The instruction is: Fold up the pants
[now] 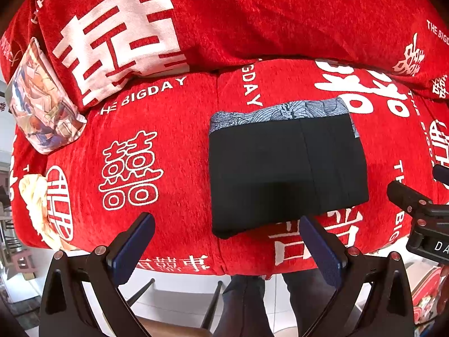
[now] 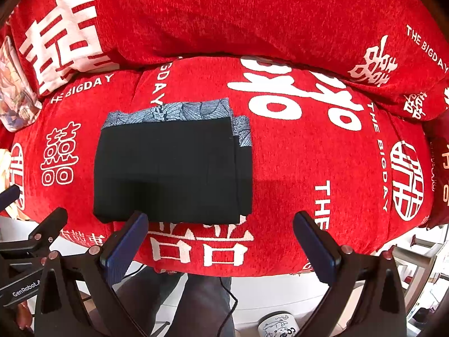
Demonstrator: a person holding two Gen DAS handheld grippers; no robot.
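The black pants [image 1: 286,168] lie folded into a compact rectangle on the red sofa seat [image 1: 174,157], with a blue patterned waistband along the far edge. They show in the right wrist view [image 2: 171,168] too. My left gripper [image 1: 227,224] is open and empty, held just in front of the fold's near edge. My right gripper [image 2: 221,221] is open and empty, near the fold's near right corner. Neither touches the pants.
The sofa has a red cover with white characters and a back cushion [image 1: 224,14]. A patterned pillow [image 1: 42,98] leans at the left. A pale cloth [image 1: 36,202] hangs at the seat's left edge. A mug [image 2: 277,323] stands on the floor.
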